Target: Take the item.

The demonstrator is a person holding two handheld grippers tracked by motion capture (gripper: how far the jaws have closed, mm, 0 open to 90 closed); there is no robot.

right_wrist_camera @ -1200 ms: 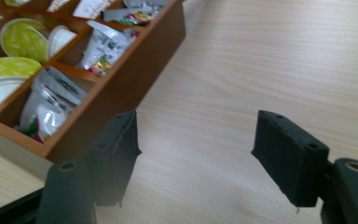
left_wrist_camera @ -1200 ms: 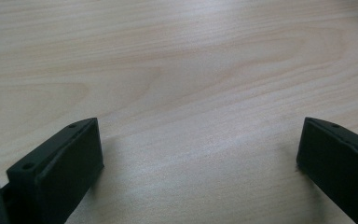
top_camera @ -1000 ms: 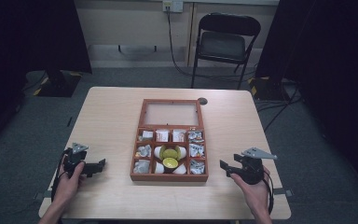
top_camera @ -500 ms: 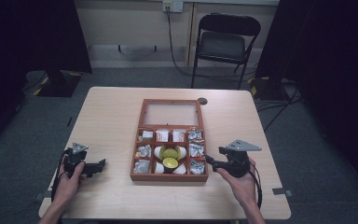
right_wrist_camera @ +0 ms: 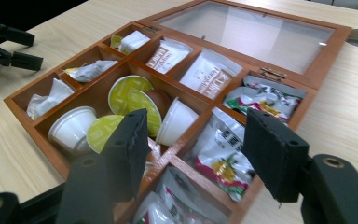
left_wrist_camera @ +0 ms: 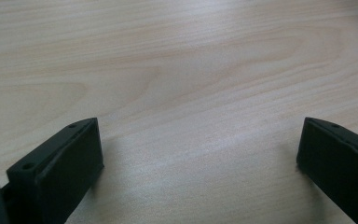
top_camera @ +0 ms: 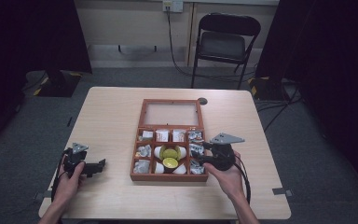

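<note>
Right at the box's near right corner, the right gripper (right_wrist_camera: 193,154) hangs with jaws spread and empty, over the sachet (right_wrist_camera: 219,161) in the middle right compartment; that packet's length runs away from the jaws. Left gripper (top_camera: 87,166) sits released over bare table (left_wrist_camera: 177,70), well apart. Wooden box (top_camera: 170,177): nine compartments, roughly five pods (right_wrist_camera: 72,128) in the centre, lid (right_wrist_camera: 256,30) open beyond.

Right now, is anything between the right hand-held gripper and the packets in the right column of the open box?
Nothing visible blocks it. The right hand-held gripper is open above the wooden box's right side, with the green-and-white packets directly between and below its jaws. The glass lid lies folded back, away from the compartments.
</note>
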